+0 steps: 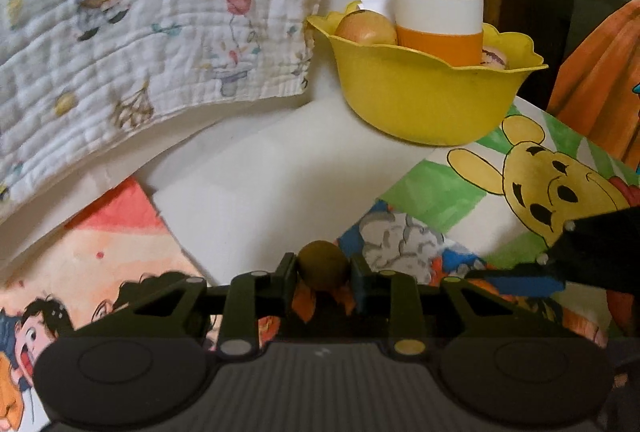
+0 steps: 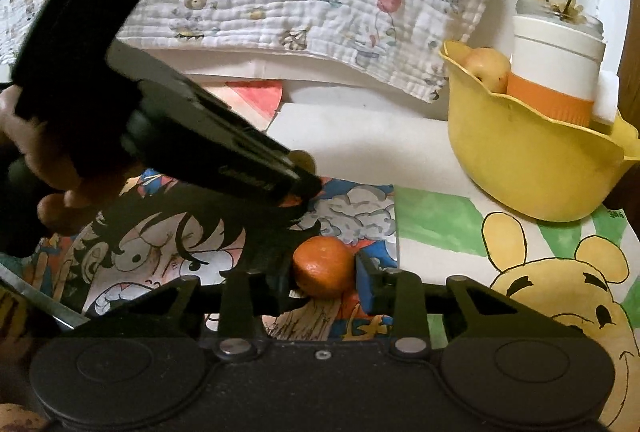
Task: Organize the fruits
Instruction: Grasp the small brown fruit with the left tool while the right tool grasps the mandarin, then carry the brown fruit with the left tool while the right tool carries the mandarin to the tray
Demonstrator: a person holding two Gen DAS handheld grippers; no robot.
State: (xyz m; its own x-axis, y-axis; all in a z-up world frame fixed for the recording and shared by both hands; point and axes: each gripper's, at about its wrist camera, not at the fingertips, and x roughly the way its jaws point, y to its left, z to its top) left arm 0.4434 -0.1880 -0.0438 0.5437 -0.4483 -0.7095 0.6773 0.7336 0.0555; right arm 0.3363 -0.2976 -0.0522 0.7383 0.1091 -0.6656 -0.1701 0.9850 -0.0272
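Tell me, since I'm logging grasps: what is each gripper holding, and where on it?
The left gripper clamps a brownish round fruit across its sides. The right gripper clamps an orange across its sides.

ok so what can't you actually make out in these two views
- Yellow bowl, both views: the white and orange cup standing in it hides what lies behind; the pale fruit shows only partly.
- Right wrist view: the left gripper covers most of the brown fruit it holds.
- Right wrist view: the orange's underside is hidden by the right gripper.
- Both views: the drawings are cut off by the frame edges.
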